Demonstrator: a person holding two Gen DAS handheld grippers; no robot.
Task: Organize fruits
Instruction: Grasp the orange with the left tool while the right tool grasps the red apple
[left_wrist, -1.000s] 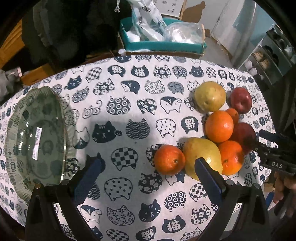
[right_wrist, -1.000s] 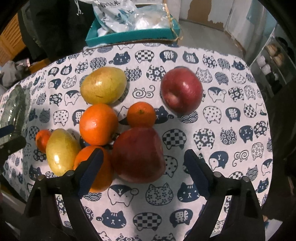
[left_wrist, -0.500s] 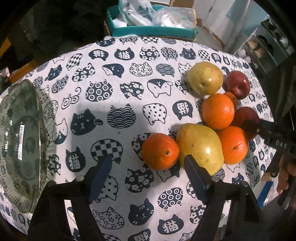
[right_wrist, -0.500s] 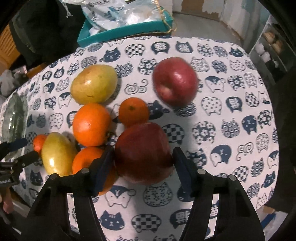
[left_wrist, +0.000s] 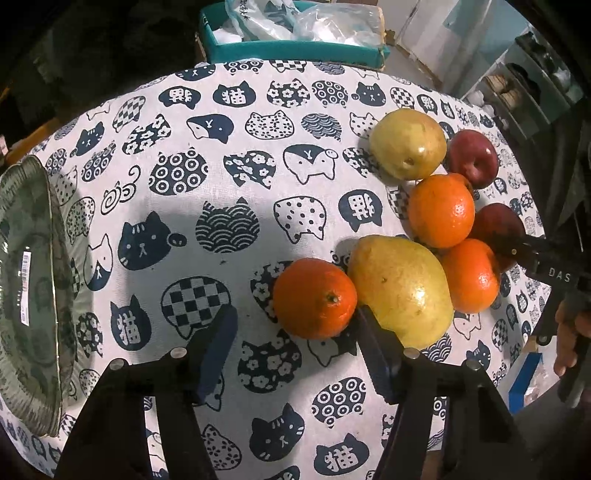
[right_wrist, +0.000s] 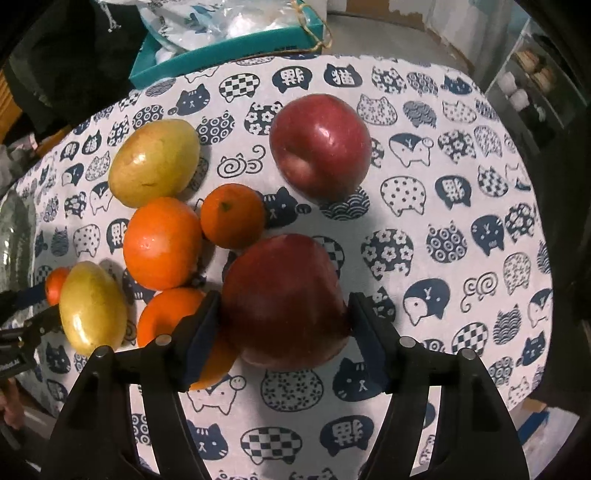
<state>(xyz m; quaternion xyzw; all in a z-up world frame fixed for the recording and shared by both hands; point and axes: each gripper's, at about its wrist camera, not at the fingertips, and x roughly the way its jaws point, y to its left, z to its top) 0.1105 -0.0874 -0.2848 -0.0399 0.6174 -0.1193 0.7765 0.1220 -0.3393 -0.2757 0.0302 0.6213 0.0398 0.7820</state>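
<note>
A cluster of fruit lies on the cat-print tablecloth (left_wrist: 229, 177). My right gripper (right_wrist: 282, 317) is shut on the near red apple (right_wrist: 284, 299), both pads against its sides. A second red apple (right_wrist: 320, 146), two pears (right_wrist: 155, 162) (right_wrist: 92, 306) and several oranges (right_wrist: 162, 242) lie around it. My left gripper (left_wrist: 295, 332) is open, its fingers either side of the nearest orange (left_wrist: 314, 297), with the right finger (left_wrist: 373, 339) beside a pear (left_wrist: 400, 291). A glass plate (left_wrist: 27, 288) sits at the far left.
A teal box (left_wrist: 295, 48) holding plastic bags stands beyond the table's far edge. Shelving (left_wrist: 524, 92) stands at the back right. A dark chair or clothing (left_wrist: 92, 55) is at the back left. The table's near edge runs just below both grippers.
My right gripper moved forward and closed on the near red apple. My left gripper moved right and forward and now brackets the nearest orange.
</note>
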